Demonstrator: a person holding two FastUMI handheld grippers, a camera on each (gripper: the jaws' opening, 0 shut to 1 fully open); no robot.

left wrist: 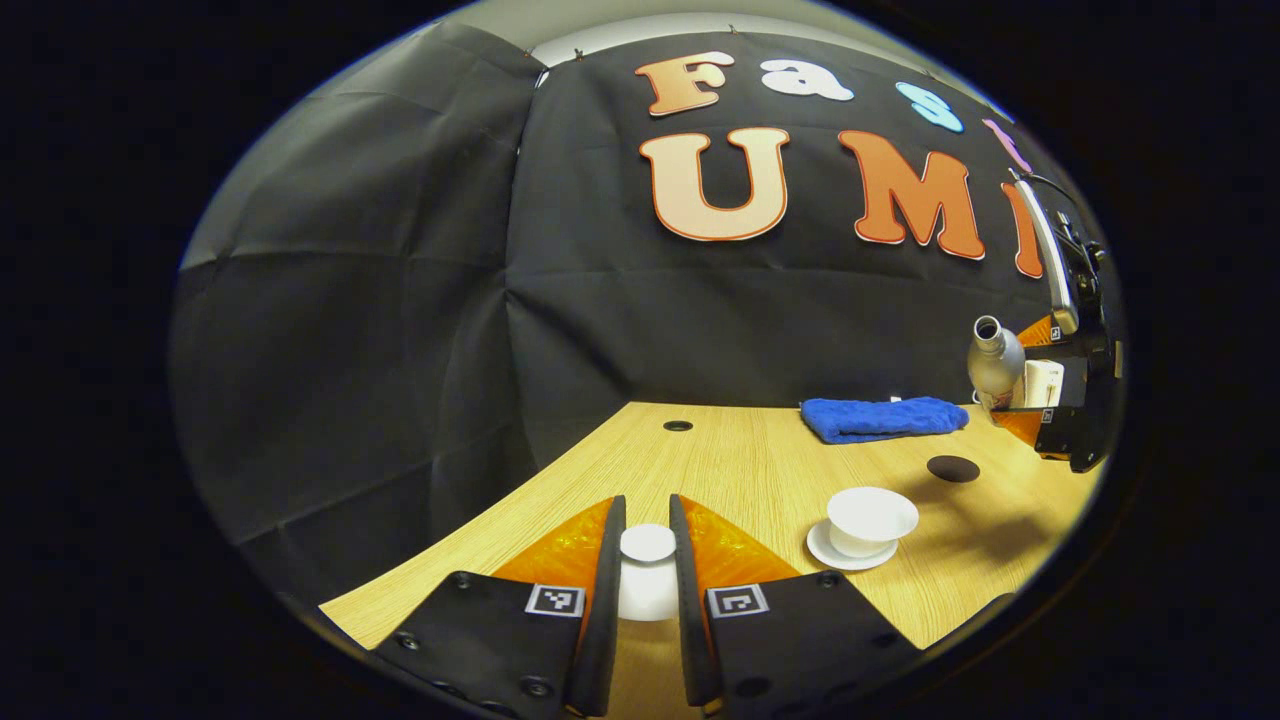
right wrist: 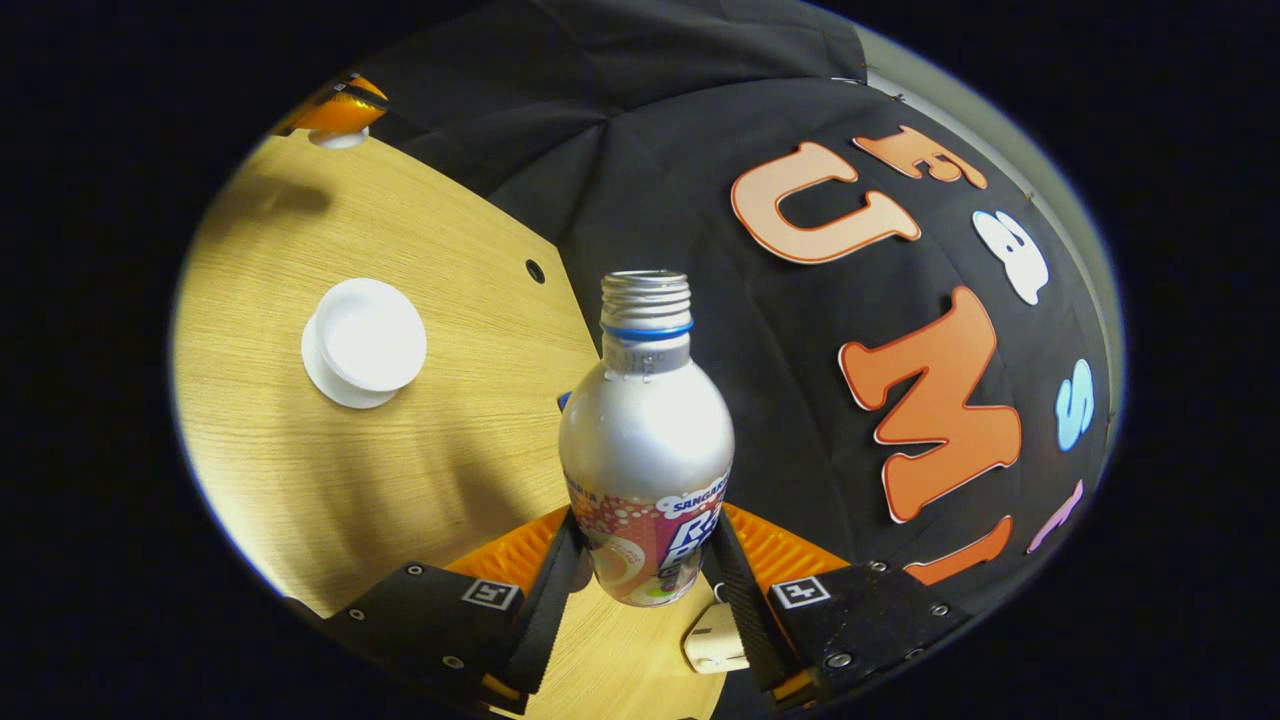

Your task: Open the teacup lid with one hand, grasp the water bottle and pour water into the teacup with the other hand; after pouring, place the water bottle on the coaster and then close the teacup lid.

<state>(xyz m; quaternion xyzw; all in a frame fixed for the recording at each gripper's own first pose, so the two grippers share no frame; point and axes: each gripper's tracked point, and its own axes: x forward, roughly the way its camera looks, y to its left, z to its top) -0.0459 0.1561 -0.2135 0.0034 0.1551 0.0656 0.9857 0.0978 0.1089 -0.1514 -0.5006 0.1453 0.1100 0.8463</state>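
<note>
We are clamping the teacup lid (left wrist: 647, 543) in the left gripper (left wrist: 647, 560) and the water bottle (right wrist: 645, 450) in the right gripper (right wrist: 645, 580), beside the uncovered teacup (left wrist: 871, 517).

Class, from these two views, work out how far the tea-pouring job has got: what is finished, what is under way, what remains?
Done: the teacup stands open on its saucer, its lid held in the left gripper. In hand: the right gripper holds the uncapped water bottle raised above the table, not yet tipped over the cup. Left: pouring, setting the bottle on the dark coaster, replacing the lid.

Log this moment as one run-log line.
left hand-held gripper: holds lid | right hand-held gripper: holds bottle, lifted | teacup: open | pour: pending
</note>
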